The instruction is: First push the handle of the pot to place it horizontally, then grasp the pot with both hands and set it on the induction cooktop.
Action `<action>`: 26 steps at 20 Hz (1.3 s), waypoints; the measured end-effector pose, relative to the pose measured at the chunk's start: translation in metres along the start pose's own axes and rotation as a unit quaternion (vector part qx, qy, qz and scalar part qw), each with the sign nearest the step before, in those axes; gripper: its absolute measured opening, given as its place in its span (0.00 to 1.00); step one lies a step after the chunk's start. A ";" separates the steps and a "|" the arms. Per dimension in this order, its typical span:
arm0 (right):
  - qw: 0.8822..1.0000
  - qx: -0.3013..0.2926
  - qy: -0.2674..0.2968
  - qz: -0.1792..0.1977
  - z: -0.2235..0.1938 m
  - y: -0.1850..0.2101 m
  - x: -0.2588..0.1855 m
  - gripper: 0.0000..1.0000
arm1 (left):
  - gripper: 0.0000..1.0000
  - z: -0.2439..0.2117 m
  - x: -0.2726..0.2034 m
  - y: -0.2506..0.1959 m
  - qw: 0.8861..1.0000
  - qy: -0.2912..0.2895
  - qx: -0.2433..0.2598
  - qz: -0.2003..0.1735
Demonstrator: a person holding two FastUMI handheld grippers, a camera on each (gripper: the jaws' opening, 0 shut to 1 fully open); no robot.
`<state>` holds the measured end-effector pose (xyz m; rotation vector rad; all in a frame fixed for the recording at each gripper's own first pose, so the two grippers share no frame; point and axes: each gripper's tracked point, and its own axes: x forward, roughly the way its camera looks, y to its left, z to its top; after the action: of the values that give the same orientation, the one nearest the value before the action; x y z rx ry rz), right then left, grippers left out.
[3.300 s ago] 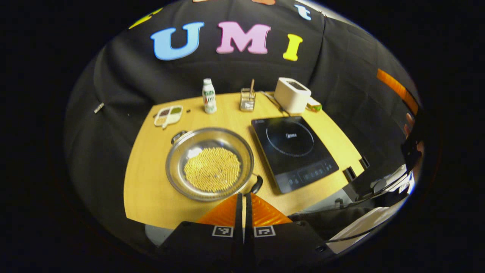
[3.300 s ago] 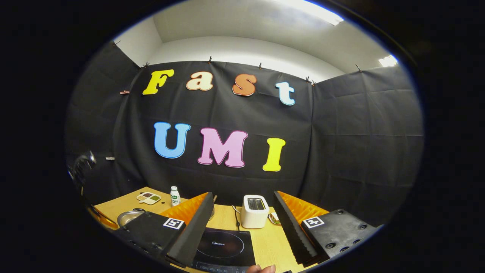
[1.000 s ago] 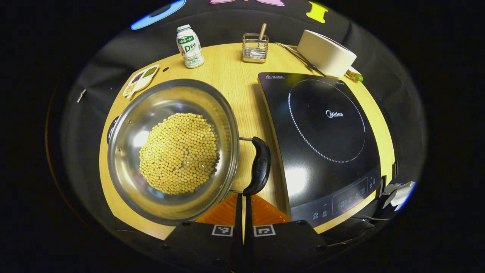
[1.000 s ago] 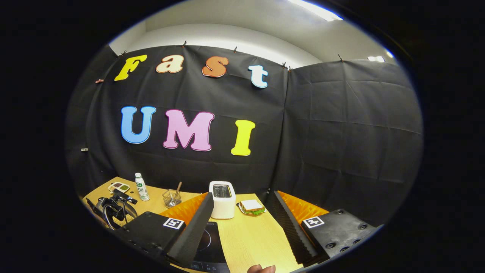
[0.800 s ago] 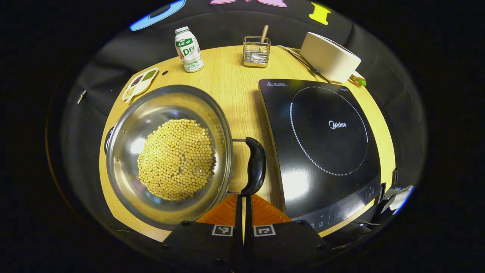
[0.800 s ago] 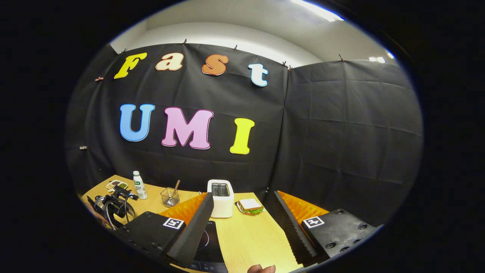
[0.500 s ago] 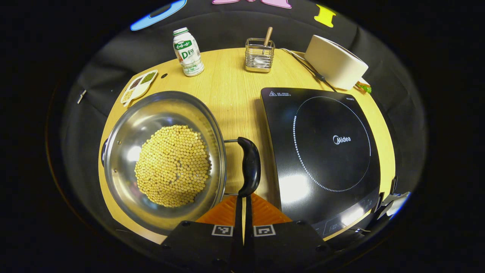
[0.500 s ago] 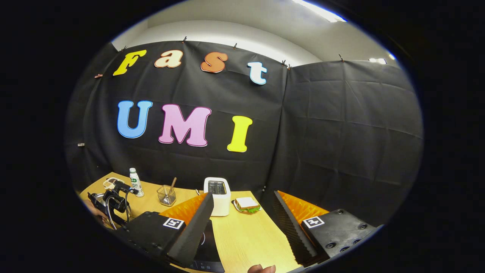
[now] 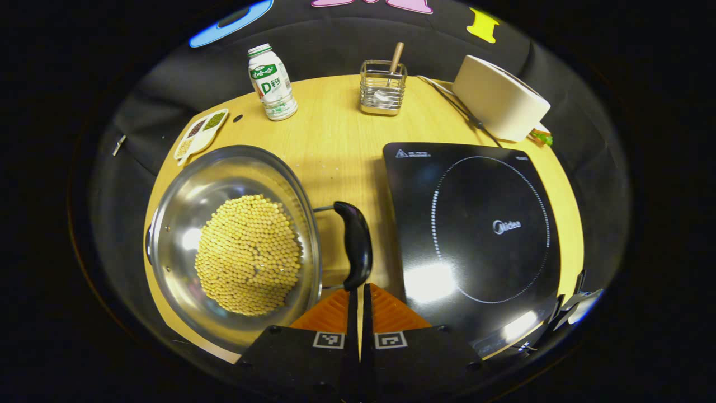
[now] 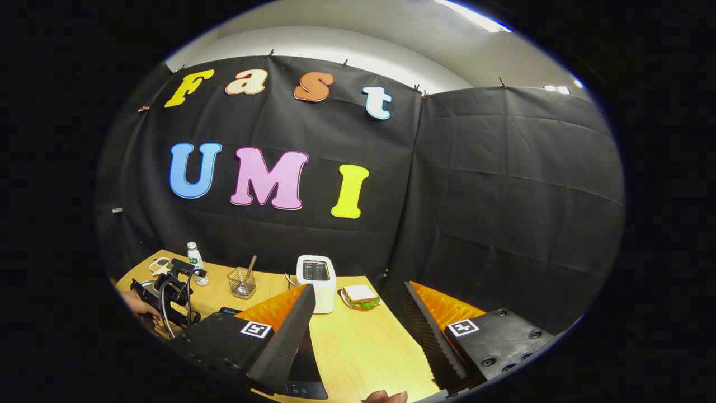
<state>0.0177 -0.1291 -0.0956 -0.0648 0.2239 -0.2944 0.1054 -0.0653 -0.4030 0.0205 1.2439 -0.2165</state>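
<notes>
At bottom centre of the left gripper view: left hand-held gripper point(image 9: 358, 288), fingers pressed together on nothing, tip set against the near end of the black handle point(image 9: 356, 246). Pushing with the closed tip, not grasping.

Since a second ago: handle swung from a slant to nearly straight up-and-down in the frame, standing off the right flank of the pot point(image 9: 224, 173). Pot itself carried toward the left of the frame, with yellow beans point(image 9: 246, 254) heaped inside. Opposite handle point(image 9: 148, 243) now at the far left rim, so both handles lie almost in line across the frame. Judged from that: push step about finished, two-handed grasp next.

Pot resting on the worktop point(image 9: 341, 140), left of the induction cooktop point(image 9: 475, 224) and apart from it, bare wood between.

Pose: aimed steeply down at the worktop from above. At lower left of the right gripper view, same tool and its holding hand point(image 10: 134, 305) low over the pot.

Right hand-held gripper point(image 10: 358, 286) spread wide and empty, pointed roughly level at the booth wall, above the right part of the worktop and well apart from the pot. Little changed over the last second, not yet brought in for its side of the grasp.
</notes>
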 end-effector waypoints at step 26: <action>0.959 0.011 0.048 0.280 -0.031 0.287 0.010 0.98 | 0.95 0.011 -0.154 0.221 0.965 -0.259 -0.045 0.018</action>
<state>0.1005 0.1412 -0.1558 0.0367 0.3241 0.2663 0.1072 0.1729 -0.2775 -0.0883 0.7301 -0.1216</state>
